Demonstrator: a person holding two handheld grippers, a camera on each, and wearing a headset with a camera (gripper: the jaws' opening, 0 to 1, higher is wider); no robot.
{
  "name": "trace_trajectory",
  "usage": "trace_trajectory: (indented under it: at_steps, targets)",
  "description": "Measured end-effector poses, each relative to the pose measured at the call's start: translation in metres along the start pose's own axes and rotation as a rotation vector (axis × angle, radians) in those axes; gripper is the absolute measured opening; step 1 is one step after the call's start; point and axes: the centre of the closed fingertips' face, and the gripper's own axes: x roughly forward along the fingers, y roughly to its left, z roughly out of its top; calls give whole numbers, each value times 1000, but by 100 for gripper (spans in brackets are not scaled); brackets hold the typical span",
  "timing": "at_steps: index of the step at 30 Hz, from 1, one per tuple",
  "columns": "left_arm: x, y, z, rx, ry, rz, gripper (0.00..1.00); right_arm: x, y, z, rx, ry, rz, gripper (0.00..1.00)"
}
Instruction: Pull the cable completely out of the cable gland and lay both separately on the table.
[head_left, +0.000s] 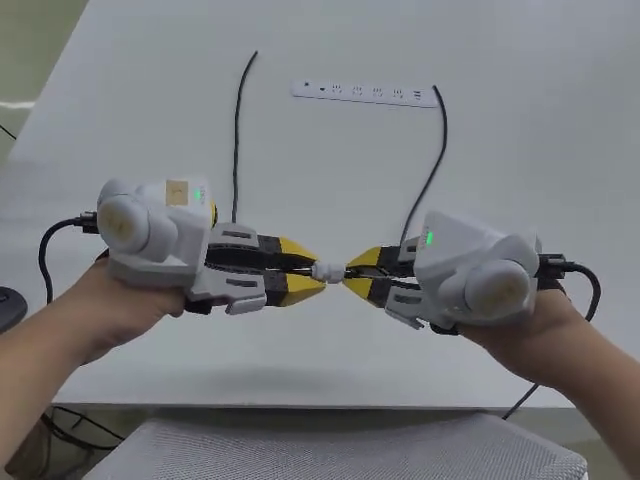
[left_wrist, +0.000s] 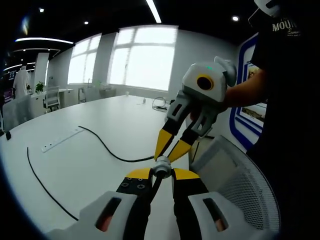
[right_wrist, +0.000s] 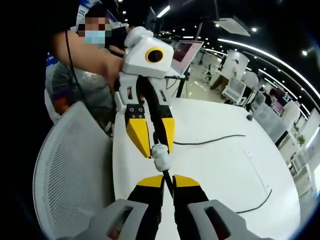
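Nearest the lens, at centre frame in the head view, the left gripper and right gripper meet tip to tip above the white table. The left jaws are clamped on the small white plastic cable gland. The right jaws narrowly pinch the thin black cable just beside it.

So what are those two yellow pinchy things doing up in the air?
A person holds a gripper in each hand above a white table. The left gripper pinches a small white cable gland, and the right gripper pinches the black cable right beside it. The cable runs through the gland, so it has not been pulled out yet.
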Motion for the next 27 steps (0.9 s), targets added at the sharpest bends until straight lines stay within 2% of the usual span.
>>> trace_trajectory:
  at_steps: [14,19,23,27]
  targets:
    - [3,-2,1,7,-16,25,16,-5,-3,-4,80,-21,-37,0]
    - [1,1,0,1,-16,42,16,-6,-7,-12,119,-9,-51,0]
    - [-2,2,-1,-4,-16,49,16,-8,-12,-20,168,-6,-65,0]
    - [-3,2,1,-11,-22,54,16,-12,-19,-31,272,-2,-94,0]
